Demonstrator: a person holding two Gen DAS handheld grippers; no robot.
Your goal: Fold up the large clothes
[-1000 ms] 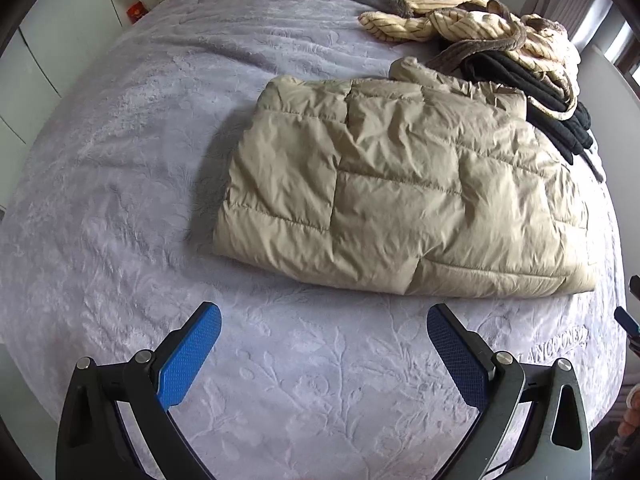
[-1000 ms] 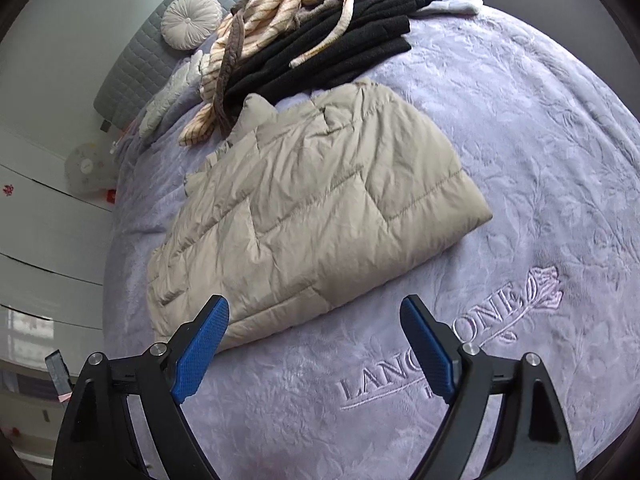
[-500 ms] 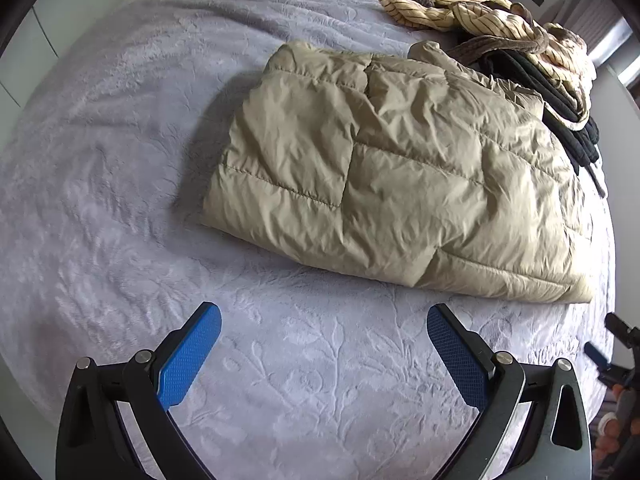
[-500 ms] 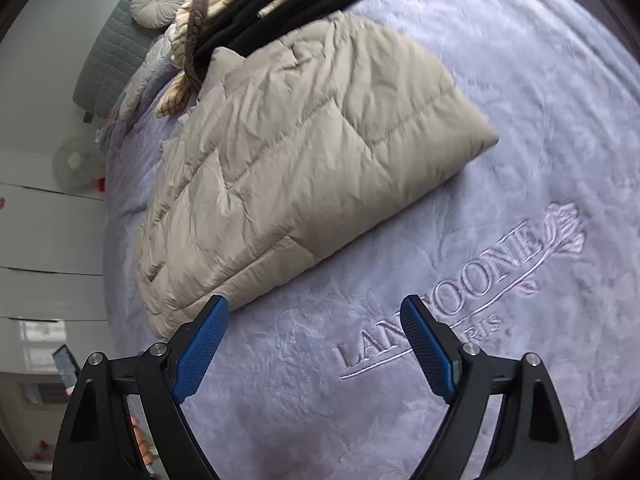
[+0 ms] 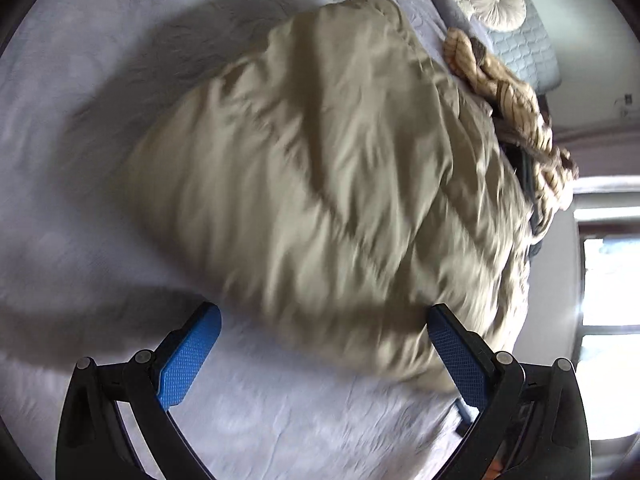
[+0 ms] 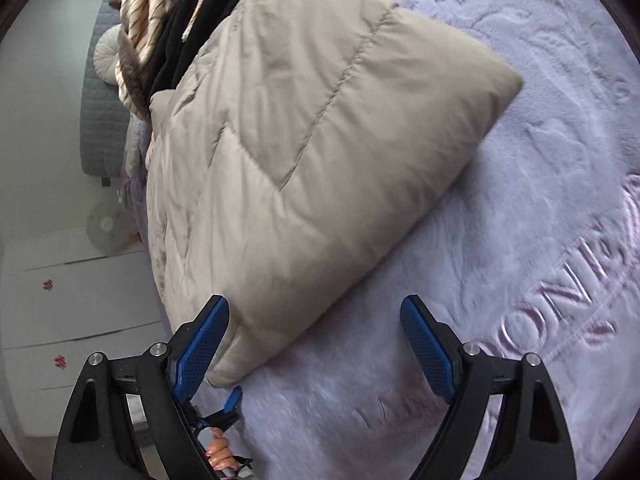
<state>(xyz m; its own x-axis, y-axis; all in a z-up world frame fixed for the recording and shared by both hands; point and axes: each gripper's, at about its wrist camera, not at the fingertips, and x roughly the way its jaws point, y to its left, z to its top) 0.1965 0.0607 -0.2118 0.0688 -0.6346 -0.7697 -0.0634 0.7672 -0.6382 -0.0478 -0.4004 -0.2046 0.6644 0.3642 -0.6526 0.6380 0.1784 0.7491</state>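
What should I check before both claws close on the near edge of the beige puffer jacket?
1. Left claw open: ok.
2. Right claw open: ok.
3. Beige puffer jacket edge between the right claw's pads: ok, the near corner lies by one pad.
4. Jacket edge between the left claw's pads: cannot tell, the left wrist view is blurred.
5. Jacket lies folded on the lilac bedspread: ok.
6. Striped and black clothes pile clear of the jacket: not ok, it touches the far edge.

Daylight glares from the window (image 5: 608,280); left view motion-blurred, right sharper; fisheye edges bend.
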